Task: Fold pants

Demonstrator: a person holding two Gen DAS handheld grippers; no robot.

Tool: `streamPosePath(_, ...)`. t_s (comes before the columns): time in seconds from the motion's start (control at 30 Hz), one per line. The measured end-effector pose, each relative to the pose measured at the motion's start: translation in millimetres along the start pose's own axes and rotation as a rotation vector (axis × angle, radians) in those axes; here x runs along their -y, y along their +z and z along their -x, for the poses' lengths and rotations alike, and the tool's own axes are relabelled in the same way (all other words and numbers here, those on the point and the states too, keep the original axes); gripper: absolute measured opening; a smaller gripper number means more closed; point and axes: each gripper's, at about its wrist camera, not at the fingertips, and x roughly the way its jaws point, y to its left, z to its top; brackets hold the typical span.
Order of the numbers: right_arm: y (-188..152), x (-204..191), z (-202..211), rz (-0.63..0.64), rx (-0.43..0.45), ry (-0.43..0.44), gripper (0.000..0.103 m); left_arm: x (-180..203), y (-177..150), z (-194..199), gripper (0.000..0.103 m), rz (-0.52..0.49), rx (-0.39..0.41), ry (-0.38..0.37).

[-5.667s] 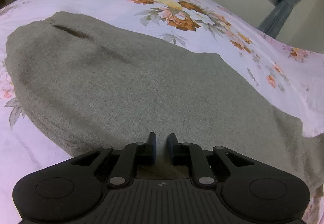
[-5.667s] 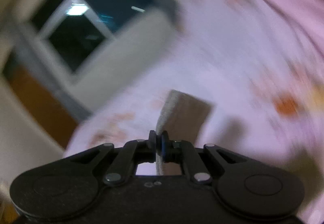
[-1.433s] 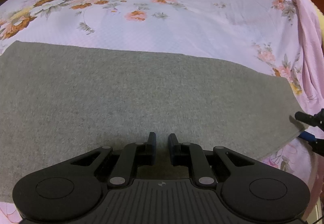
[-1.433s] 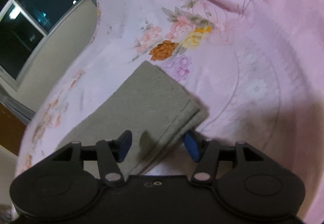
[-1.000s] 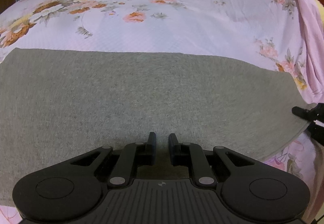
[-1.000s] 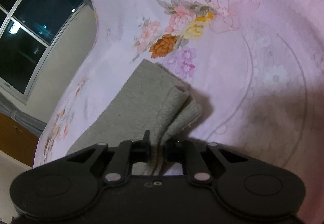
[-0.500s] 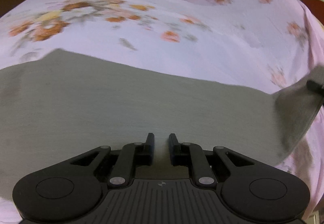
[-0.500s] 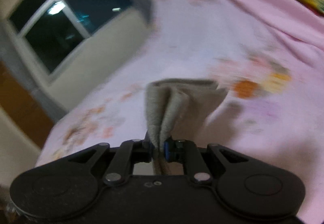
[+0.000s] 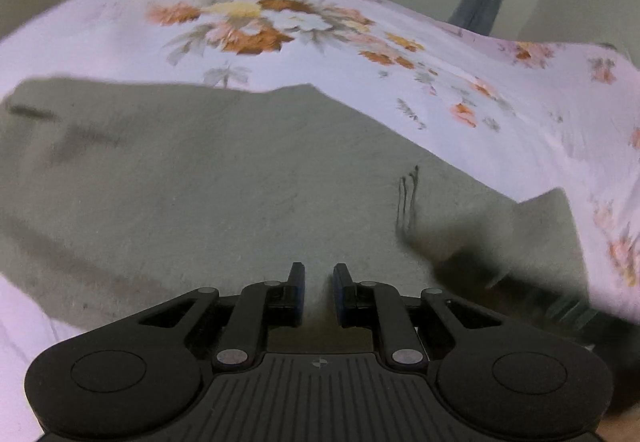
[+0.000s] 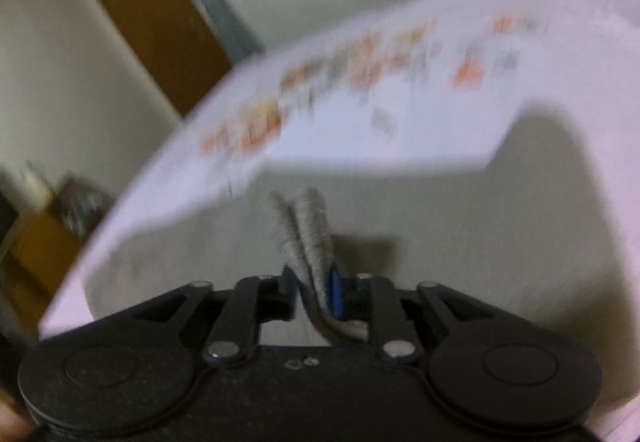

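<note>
My right fingers (image 10: pixel 311 288) have just been opening, yet a bunched fold of the grey pants (image 9: pixel 240 182) is between them, lying against the blue pad on the right while the other pad stands a little off the cloth. Half a second ago they pinched that fold tight. My left fingers (image 9: pixel 319 282) are closed as far as they go, with nothing between them, hovering low over the cloth. The pants lie spread on the flowered bedsheet (image 9: pixel 360 54), and the leg end that lay flat at the right a second ago now lies folded over on the rest. Both views are blurred.
</note>
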Motion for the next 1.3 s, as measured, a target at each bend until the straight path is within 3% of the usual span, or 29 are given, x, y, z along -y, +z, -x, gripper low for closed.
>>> streamPosePath(0.07, -5.3, -2.2, 0.4, -0.007, 0.005, 0.019, 0.047, -4.8, 0.8, -1.3, 0.014, 0.047, -0.019, -0.049)
streamPosePath(0.13, -5.6, -3.4, 12.3, -0.019, 0.013, 0.050, 0.077, -3.8, 1.6, -4.0, 0.014, 0.080, -0.038, -0.109)
streamPosePath(0.2, 0.1, -1.7, 29.3, -0.031, 0.049, 0.092, 0.072, 1.1, 0.7, -8.4, 0.014, 0.128, -0.063, -0.168)
streamPosePath(0.3, 3.0, 5.2, 57.5, -0.026, 0.138, 0.066, 0.072, 8.7, -1.1, -14.7, 0.015, 0.212, -0.102, -0.275)
streamPosePath(0.33, 4.4, 11.0, 66.3, -0.032, 0.161, 0.062, 0.072, 10.4, -1.5, -17.7, 0.023, 0.233, -0.116, -0.299)
streamPosePath(0.37, 5.7, 17.7, 73.3, -0.045, 0.179, 0.059, 0.073, 12.6, -4.0, -18.3, 0.053, 0.251, -0.127, -0.309)
streamPosePath(0.43, 7.6, 31.7, 84.1, -0.067, 0.204, 0.044, 0.073, 15.1, -8.0, -20.9, 0.085, 0.292, -0.121, -0.309)
streamPosePath(0.53, 4.1, 49.3, 90.4, -0.099, 0.221, 0.013, 0.073, 22.2, -11.5, -28.1, 0.083, 0.287, -0.113, -0.337)
streamPosePath(0.67, -3.5, 72.2, 104.1, -0.169, 0.245, 0.000, 0.073, 27.2, -16.9, -44.3, 0.068, 0.316, -0.139, -0.329)
streamPosePath(0.77, -9.7, 86.2, 110.7, -0.198, 0.265, -0.022, 0.074, 26.9, -20.2, -55.9, 0.042, 0.340, -0.146, -0.335)
streamPosePath(0.9, -16.5, 106.3, 114.4, -0.254, 0.284, -0.077, 0.071, 36.7, -19.5, -62.0, 0.027, 0.324, -0.134, -0.346)
streamPosePath(0.97, -17.6, 115.9, 113.9, -0.285, 0.287, -0.120, 0.061, 43.2, -14.1, -54.4, 0.019, 0.291, -0.095, -0.334)
streamPosePath(1.03, -16.0, 119.7, 110.8, -0.283, 0.279, -0.166, 0.043, 51.3, -1.3, -35.8, 0.015, 0.246, -0.009, -0.345)
streamPosePath(1.1, -11.9, 117.4, 106.6, -0.256, 0.269, -0.209, 0.037, 56.6, 14.9, -10.9, 0.015, 0.204, 0.078, -0.366)
streamPosePath(1.2, -7.3, 108.3, 103.1, -0.213, 0.272, -0.195, 0.036, 51.7, 30.3, 28.9, 0.015, 0.111, 0.202, -0.378)
streamPosePath(1.3, -6.1, 91.1, 91.5, -0.131, 0.236, -0.189, 0.036, 28.9, 20.7, 35.7, 0.015, 0.052, 0.206, -0.308)
